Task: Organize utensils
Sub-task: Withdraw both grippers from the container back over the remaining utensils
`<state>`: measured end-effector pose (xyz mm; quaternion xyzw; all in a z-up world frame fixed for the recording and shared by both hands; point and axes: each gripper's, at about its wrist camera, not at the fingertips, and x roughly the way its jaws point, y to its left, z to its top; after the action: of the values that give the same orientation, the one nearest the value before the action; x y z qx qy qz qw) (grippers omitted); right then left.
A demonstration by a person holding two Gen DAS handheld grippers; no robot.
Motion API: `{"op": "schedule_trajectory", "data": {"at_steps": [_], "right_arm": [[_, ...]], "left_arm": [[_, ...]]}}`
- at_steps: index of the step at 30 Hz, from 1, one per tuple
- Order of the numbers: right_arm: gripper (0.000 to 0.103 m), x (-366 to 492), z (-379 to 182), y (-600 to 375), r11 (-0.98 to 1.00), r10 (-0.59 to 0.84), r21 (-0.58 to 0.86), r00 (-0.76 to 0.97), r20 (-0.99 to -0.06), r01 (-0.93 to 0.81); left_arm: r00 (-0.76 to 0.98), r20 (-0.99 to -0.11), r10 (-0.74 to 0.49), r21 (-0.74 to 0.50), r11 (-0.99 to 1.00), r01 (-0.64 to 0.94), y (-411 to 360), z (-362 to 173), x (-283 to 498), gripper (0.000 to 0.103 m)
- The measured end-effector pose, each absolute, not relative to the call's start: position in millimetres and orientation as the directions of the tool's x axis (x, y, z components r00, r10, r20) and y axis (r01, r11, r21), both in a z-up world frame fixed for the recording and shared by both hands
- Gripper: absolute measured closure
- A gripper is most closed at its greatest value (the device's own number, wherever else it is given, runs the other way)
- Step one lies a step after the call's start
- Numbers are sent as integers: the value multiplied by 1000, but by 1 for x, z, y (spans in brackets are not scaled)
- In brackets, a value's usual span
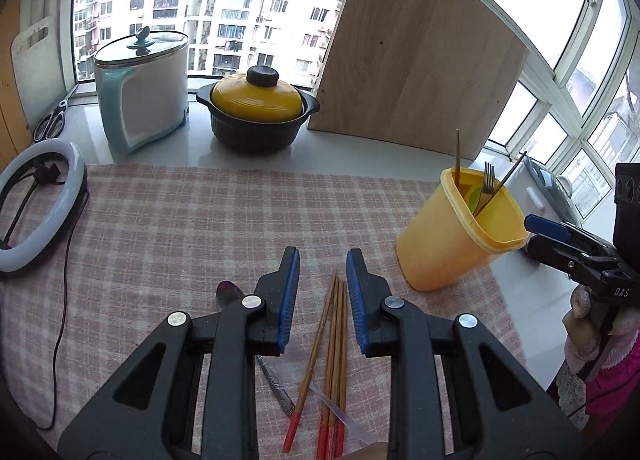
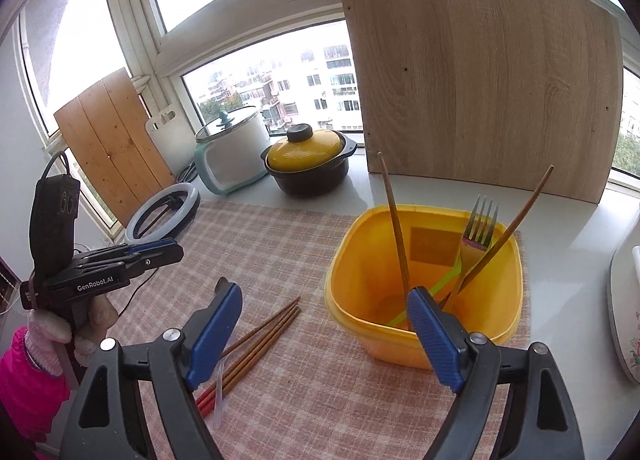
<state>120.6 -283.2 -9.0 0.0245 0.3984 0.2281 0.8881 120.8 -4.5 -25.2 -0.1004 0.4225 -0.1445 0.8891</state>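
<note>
We find the left gripper [image 1: 323,260] pointing downward at a slant, its blue-padded jaws standing a narrow gap apart with nothing pressed between them. We find the right gripper [image 2: 324,300] likewise slanted downward, its jaws spread wide and empty. In the right wrist view the left gripper's fingers [image 2: 154,248] lie close together, seen side-on. Each tool is borne by a bare hand [image 2: 94,316] closed about its handle; a pink sleeve [image 2: 32,376] with a paler knitted cuff covers each wrist.
</note>
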Motion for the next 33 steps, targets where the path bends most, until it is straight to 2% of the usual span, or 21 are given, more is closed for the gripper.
{"op": "schedule_trajectory", "data": {"at_steps": [5, 9, 15, 24, 33], "right_arm": [[17, 114, -30, -256, 872, 457, 255, 507, -731, -419], [21, 111, -52, -235, 867, 457, 271, 450, -767, -418], [34, 118, -84, -216, 859, 483, 353, 358, -800, -371], [53, 138, -119, -180, 864, 475, 397, 241, -847, -310], [66, 159, -147, -150, 856, 488, 442, 138, -862, -267]], "left_arm": [[559, -766, -318, -313, 944, 109, 21, -51, 115, 80], [513, -796, -322, -322, 942, 91, 31, -72, 112, 80], [465, -822, -329, -321, 942, 99, 34, -92, 113, 80], [429, -835, -346, -358, 932, 57, 57, -116, 136, 80], [388, -835, -391, -407, 912, 43, 69, -133, 151, 80]]}}
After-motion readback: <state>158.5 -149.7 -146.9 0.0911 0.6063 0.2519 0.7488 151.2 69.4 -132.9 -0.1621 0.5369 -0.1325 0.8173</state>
